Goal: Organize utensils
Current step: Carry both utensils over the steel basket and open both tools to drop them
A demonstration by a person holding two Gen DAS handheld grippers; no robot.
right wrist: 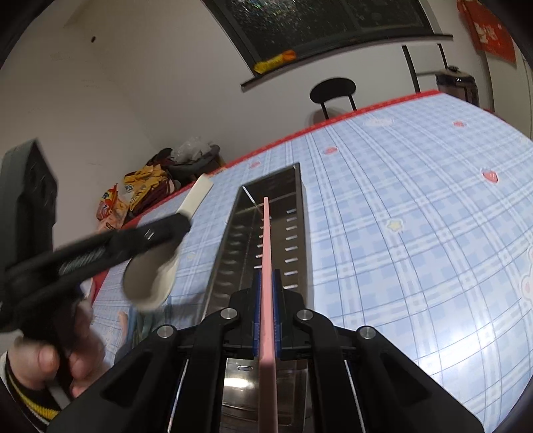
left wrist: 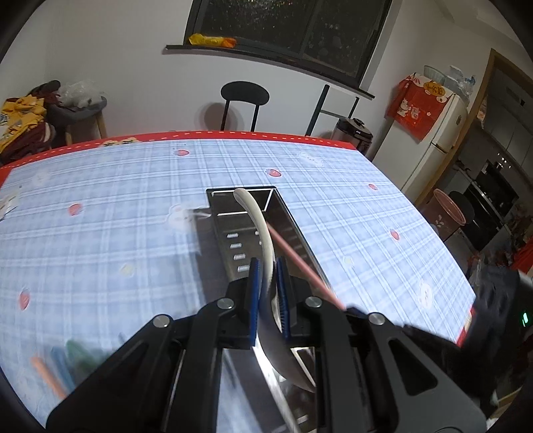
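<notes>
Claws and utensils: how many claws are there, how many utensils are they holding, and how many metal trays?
Claws: 2 (left claw, right claw)
Utensils held: 2 (white spoon, pink stick)
Metal trays: 1 (metal tray)
Total: 5

A home, in the dining corner next to a kitchen. The bench (left wrist: 333,186) wears a blue plaid cloth with a red border, and a black chair (left wrist: 245,95) stands against a white wall under a dark window (left wrist: 286,26). A fridge (left wrist: 439,140) draped with a red cloth, a rice cooker (left wrist: 354,133) and a pink bin (left wrist: 444,213) sit to the right, with an oven (left wrist: 489,200) and cabinets beyond. Clothes (left wrist: 23,123) are piled on a stool at the left.
</notes>
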